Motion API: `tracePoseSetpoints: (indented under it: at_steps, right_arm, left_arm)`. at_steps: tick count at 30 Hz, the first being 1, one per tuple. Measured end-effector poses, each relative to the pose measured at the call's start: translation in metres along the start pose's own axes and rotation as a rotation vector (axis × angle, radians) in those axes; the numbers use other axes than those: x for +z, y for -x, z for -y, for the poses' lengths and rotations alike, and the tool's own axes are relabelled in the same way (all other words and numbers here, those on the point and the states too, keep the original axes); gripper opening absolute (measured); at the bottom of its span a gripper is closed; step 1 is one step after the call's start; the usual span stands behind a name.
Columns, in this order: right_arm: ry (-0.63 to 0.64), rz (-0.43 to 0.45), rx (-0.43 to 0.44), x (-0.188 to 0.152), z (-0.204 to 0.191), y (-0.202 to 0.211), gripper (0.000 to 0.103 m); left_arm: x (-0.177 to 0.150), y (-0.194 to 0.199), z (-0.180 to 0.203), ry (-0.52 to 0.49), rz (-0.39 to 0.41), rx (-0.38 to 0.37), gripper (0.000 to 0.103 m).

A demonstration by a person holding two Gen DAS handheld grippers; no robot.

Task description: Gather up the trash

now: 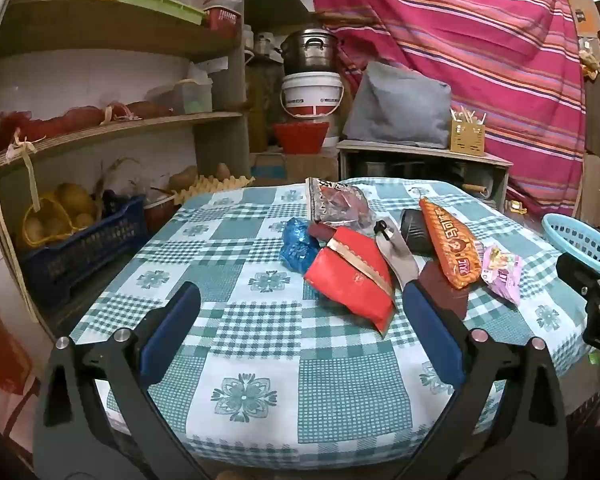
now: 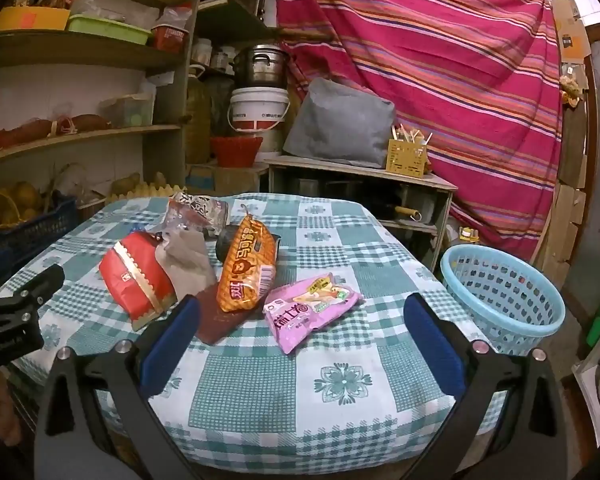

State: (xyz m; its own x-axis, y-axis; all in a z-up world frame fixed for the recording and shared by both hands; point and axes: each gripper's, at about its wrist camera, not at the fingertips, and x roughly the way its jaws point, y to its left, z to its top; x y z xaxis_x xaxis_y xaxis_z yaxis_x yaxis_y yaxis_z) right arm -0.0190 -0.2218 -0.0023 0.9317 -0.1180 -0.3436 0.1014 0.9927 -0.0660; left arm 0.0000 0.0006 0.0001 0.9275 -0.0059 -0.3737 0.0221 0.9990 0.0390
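A tabletop point(image 2: 340, 384) draped in a soft teal-and-white checked cloth with flower motifs carries a loose heap of snack wrappers. Using the orange wrapper point(image 2: 246, 264) as the landmark — a long, glossy, crinkled packet lying near the middle of the cloth — a red foil pouch point(image 2: 136, 280) with a gold zigzag strip lies to its left, with a dull grey, flattened bag point(image 2: 186, 260) between the two. A flat dark-maroon sheet point(image 2: 216, 322) pokes out from under its near end. Just to its right sits a pink, puffy plastic packet point(image 2: 312, 306). Behind it lie a clear, crumpled film bag point(image 2: 196, 210) and a dark rounded object point(image 2: 226, 244). In the left view a scrunched blue plastic wad point(image 1: 298, 246) lies further left, beyond the red pouch.

Well to the right of the orange wrapper, off the cloth's edge, stands a round pale-blue plastic basket point(image 2: 504, 300) with a perforated wall — seemingly empty.

The left tongs point(image 1: 300, 328) and right tongs point(image 2: 300, 332) both hover near the front of the cloth, blue pads wide apart, holding nothing.

Collection appears to be at its start: nothing is gripped yet. The next move likely calls for lowering one pair of tongs over a thin, slippery wrapper, pinching it, and carrying it to the basket.
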Motion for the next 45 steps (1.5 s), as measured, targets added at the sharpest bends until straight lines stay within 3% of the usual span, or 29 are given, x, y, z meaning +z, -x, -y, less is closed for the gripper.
tracePoseSetpoints:
  at_steps: [45]
  right_arm:
    - [-0.012,-0.003,-0.007,-0.002,0.014,-0.006,0.099]
  left_arm:
    - [-0.001,-0.005,-0.007,0.014,-0.01,0.004,0.098]
